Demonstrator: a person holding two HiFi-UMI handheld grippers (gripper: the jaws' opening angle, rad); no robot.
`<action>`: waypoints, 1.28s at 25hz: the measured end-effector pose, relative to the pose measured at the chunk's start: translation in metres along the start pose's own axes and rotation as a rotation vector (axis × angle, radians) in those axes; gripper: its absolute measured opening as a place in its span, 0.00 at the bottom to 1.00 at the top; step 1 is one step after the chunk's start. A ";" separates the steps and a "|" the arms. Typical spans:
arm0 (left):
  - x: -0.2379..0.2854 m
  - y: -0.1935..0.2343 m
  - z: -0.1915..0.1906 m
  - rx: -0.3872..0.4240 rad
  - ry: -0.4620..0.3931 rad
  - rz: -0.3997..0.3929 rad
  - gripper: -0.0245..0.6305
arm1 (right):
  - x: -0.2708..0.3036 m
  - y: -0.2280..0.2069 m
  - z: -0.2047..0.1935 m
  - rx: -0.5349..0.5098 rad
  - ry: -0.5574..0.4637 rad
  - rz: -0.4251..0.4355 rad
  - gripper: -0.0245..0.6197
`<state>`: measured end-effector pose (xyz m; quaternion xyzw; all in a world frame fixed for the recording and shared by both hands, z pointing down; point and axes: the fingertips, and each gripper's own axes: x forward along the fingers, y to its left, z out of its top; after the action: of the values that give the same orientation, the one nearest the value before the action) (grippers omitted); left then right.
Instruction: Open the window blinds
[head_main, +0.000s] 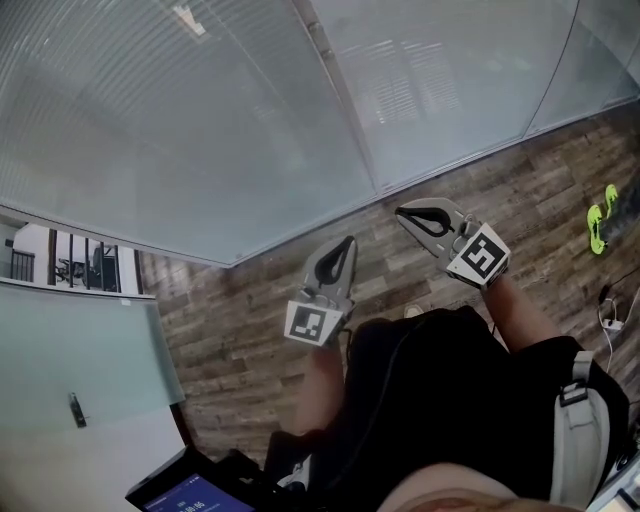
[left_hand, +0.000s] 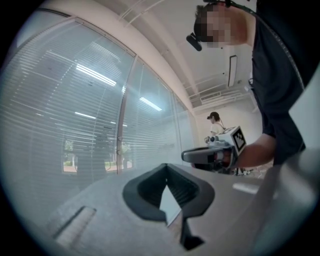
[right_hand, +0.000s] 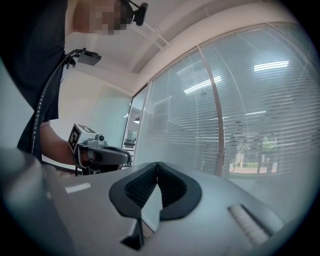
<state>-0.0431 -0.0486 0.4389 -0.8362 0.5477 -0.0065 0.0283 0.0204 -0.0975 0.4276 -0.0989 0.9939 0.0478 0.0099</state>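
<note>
The window blinds (head_main: 200, 120) hang with their slats closed behind a glass wall, which fills the top of the head view. They also show in the left gripper view (left_hand: 75, 115) and the right gripper view (right_hand: 250, 110). A metal post (head_main: 345, 100) divides two panes. My left gripper (head_main: 345, 243) is held level, points at the glass a short way off and is shut on nothing (left_hand: 166, 167). To its right, my right gripper (head_main: 405, 210) is also shut and empty (right_hand: 157, 165), with its tip close to the base of the glass. Neither touches the window. No cord or wand can be made out.
Wood-pattern floor (head_main: 250, 320) runs along the foot of the glass. A frosted panel with a handle (head_main: 80, 360) stands at the left. A green object (head_main: 600, 220) and a white cable (head_main: 612, 322) lie at the right. Another person (left_hand: 215, 125) stands far back.
</note>
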 end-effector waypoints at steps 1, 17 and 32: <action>0.001 0.000 -0.003 -0.004 0.005 0.002 0.04 | 0.000 -0.001 -0.001 0.004 0.002 0.001 0.05; 0.023 0.029 -0.003 -0.007 0.014 -0.003 0.04 | 0.023 -0.025 -0.007 0.013 -0.005 -0.001 0.05; 0.086 0.110 0.012 -0.005 -0.013 -0.120 0.04 | 0.083 -0.089 -0.005 0.006 0.014 -0.097 0.05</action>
<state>-0.1091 -0.1713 0.4189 -0.8676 0.4963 -0.0014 0.0293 -0.0432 -0.2011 0.4223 -0.1474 0.9881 0.0435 0.0056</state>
